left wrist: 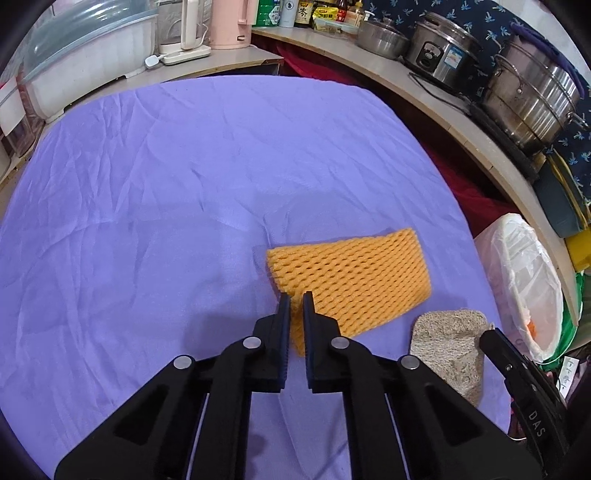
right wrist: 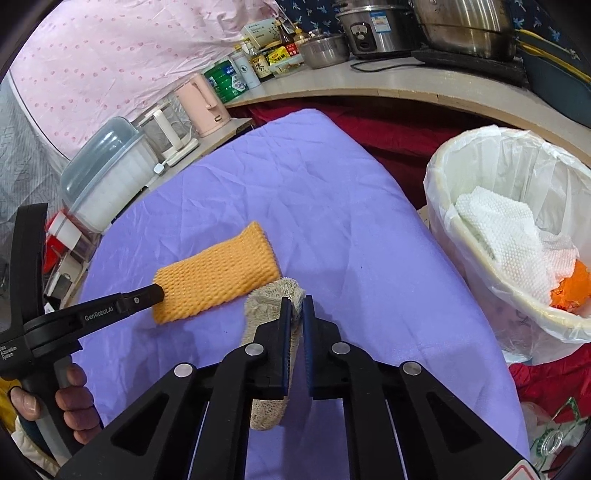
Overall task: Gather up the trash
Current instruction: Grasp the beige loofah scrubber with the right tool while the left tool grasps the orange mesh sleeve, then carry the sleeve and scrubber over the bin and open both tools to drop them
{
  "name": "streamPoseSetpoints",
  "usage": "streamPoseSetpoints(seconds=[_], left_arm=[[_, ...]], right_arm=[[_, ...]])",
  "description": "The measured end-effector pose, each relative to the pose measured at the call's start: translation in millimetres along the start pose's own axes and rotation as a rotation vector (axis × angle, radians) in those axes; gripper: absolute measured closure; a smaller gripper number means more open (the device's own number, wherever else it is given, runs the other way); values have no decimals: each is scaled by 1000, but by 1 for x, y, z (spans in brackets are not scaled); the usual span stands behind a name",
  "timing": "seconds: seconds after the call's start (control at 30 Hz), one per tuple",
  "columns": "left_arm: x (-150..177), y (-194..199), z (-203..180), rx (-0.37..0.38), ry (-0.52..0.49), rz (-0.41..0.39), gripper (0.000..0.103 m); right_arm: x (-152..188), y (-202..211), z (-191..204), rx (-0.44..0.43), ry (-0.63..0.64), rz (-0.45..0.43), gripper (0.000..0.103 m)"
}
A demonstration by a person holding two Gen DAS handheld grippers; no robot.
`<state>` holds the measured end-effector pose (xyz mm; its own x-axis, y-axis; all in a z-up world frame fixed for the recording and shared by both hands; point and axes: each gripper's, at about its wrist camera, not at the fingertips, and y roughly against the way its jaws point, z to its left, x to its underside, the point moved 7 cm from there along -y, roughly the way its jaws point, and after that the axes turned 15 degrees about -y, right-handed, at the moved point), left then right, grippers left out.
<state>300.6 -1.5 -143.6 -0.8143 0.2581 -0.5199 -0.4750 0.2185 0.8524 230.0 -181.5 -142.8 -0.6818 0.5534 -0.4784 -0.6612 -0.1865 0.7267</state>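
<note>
An orange foam fruit net (left wrist: 354, 273) lies flat on the purple cloth (left wrist: 184, 184). My left gripper (left wrist: 296, 300) is shut on its near corner; the right wrist view shows the same grip (right wrist: 158, 293) at the net's (right wrist: 218, 273) near end. To the right of the net lies a beige loofah pad (left wrist: 448, 343). My right gripper (right wrist: 296, 301) is shut on that loofah (right wrist: 271, 293), which bends up between the pads. Only one black finger of the right gripper (left wrist: 489, 338) shows in the left wrist view.
A white bin lined with a plastic bag (right wrist: 443, 177) stands off the table's right edge and holds paper towel (right wrist: 498, 229) and an orange scrap. Pots (left wrist: 532, 96), a rice cooker, bottles and a pink kettle (left wrist: 231, 22) line the counter behind. A hand (right wrist: 74, 398) holds the left gripper's handle.
</note>
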Motion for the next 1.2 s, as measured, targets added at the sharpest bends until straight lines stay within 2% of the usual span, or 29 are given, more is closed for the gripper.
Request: streamPoseSetpoints(seconds=[0.27,0.67,0.93,1.2], left_arm=[[-7,42,-9,4,-13,-62,98],[-41,103,-43,12,-81,-161,98],[-60,128,-86,27,-144,-215,98],[-68,134,-128,47,-191,-233,98]], right_arm=[[-14,31,4,-20,-4,-62,99],[-53,90,6,-53,-11,-202,99],[-83,131,-16,-47,-45,-298,99],[-111,162,-59,-20,-114,-381,99]])
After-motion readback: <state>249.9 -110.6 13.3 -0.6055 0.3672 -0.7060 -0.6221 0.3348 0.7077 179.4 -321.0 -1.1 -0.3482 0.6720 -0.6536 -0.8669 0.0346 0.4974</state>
